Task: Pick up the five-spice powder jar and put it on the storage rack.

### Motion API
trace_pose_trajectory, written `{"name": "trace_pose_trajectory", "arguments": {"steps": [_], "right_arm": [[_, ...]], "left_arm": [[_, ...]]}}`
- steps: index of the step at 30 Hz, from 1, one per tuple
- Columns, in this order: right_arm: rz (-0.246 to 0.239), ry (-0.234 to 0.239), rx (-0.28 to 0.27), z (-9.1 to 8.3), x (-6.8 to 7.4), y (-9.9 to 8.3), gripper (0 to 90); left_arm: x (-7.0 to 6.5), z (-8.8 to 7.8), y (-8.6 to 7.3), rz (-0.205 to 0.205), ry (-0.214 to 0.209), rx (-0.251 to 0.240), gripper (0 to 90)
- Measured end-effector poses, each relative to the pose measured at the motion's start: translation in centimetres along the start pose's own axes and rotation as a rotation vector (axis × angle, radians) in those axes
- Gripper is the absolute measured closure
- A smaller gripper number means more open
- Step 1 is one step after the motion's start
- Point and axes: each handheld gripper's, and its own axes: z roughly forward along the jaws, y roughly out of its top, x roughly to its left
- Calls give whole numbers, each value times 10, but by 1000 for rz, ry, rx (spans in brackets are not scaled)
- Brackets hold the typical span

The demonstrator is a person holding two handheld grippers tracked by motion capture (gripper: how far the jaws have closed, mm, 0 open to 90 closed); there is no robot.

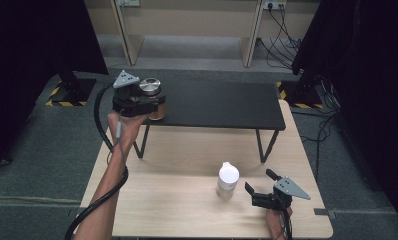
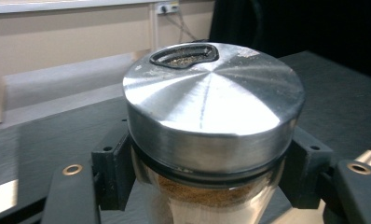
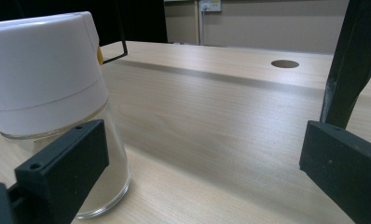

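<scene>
Because its jaws close from either side on the glass just under the lid, the left gripper (image 1: 148,104) has a firm clamp on the round glass jar with the brushed-metal lid (image 1: 150,87), and in the left gripper view the brown, sandy contents show through the glass below the metal rim. The pads sit under the lid's overhang, which I judge keeps the jar from slipping down. The jar is at the left end of the low black shelf on thin metal legs (image 1: 222,106), at its near edge; whether its base rests on the shelf or hangs just above it I cannot tell. A kidney-shaped pouring slot (image 2: 184,55) in the lid faces away from the hand, so the jar is upright.

To the right of that, and in front of the black shelf, a clear glass shaker with a white plastic cap (image 1: 227,180) stands upright on the pale wooden table (image 1: 187,210), well apart from the jar.

Further right, near the table's front edge, the right gripper (image 1: 259,186) rests with its jaws spread wide and holding nothing. One jaw is just beside the shaker's glass wall, the other well off to the far side, so the shaker stands outside the gap. That reads as a hand waiting beside it, placed for a later grasp.
</scene>
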Motion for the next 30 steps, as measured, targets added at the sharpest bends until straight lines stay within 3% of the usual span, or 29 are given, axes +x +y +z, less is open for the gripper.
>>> {"name": "trace_pose_trajectory", "arguments": {"steps": [4,9,15,26,30], "right_arm": [[2,2,-1,0,-1,0,11],[2,1,1,0,0,0,11],[1,2,3,0,0,0,11],[10,2,1,0,-1,0,11],[17,4,-3,0,-3,-1,11]], "left_arm": [[0,0,1,11,30,-5,316],[2,4,-4,-23,38,-28,316],[-1,16,-5,-30,46,-28,316],[-1,30,2,-7,77,-13,316],[2,32,-2,-35,90,-16,316]]}}
